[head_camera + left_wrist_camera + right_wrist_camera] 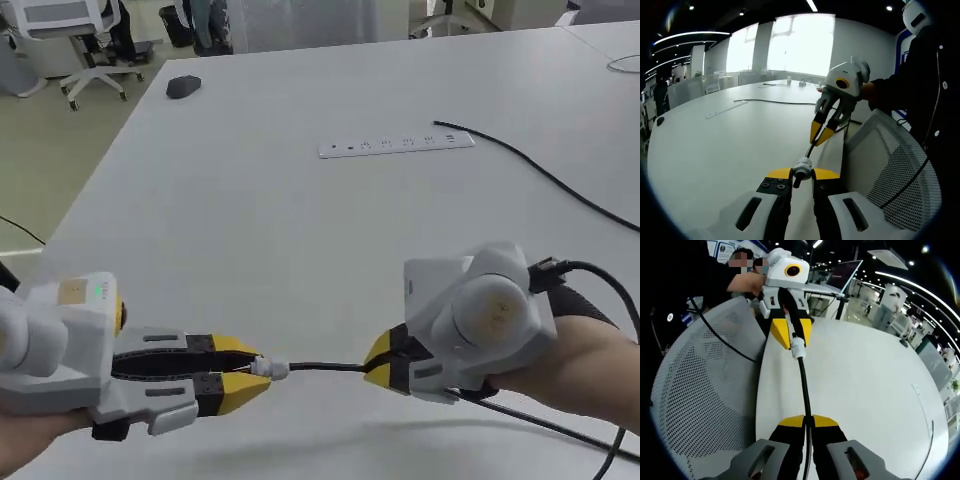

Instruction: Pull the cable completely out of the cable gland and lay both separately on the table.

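Bright, even light leaves faint soft shadows on the smooth white tabletop (300, 240). The tall window wall (800, 42) glares white; both gripper views bow at their edges.

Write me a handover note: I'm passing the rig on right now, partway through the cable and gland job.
Left gripper: shut on the gland.
Right gripper: shut on the cable, a short stretch from the gland.
Both are held over the table near its front edge, with the cable straight between them.
Done: both parts gripped.
Left: the cable is still in the gland. Pull it fully out, then lay cable and gland apart on the table.
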